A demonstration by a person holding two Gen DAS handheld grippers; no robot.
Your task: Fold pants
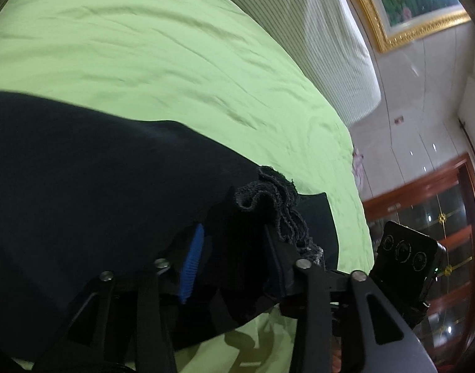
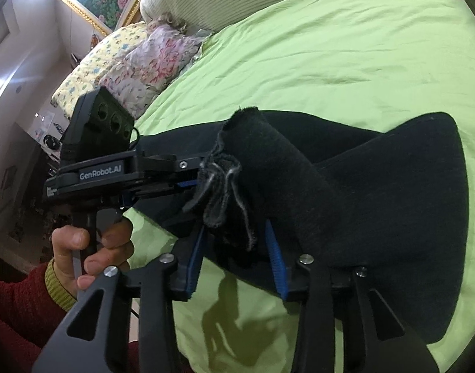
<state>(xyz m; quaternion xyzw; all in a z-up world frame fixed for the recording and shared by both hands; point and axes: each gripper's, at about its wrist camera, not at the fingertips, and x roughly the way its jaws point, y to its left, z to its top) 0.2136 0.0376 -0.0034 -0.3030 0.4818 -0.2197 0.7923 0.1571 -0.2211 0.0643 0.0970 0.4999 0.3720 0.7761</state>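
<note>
Your left tool (image 1: pixel 234 248) is pressed onto a bunched, frayed edge of the black pants (image 1: pixel 81 171), with cloth filling the gap between its blue-padded fingers (image 1: pixel 192 261). From that grip the garment runs away to the left of the wrist view, lying flat and dark across the green bed sheet (image 1: pixel 150 49), so the long axis of what you hold points away from you toward the middle of the bed.

Your right tool (image 2: pixel 237 248) pinches a second gathered edge of the same pants (image 2: pixel 393 202); the cloth sits between its two blue pads (image 2: pixel 276 264), and a rolled ridge of fabric rises from the grip toward the upper left. The bulk of the garment spreads beyond and to the right of this tool, resting on the green sheet (image 2: pixel 330 49).

In the right wrist view your left tool (image 2: pixel 187 180) sits just beside the right one, both on the same near end, with your left hand (image 2: pixel 91 248) low on its handle. Neither is clearly nearer; I judge the fold must carry this held end forward along the length, both moving together.
</note>
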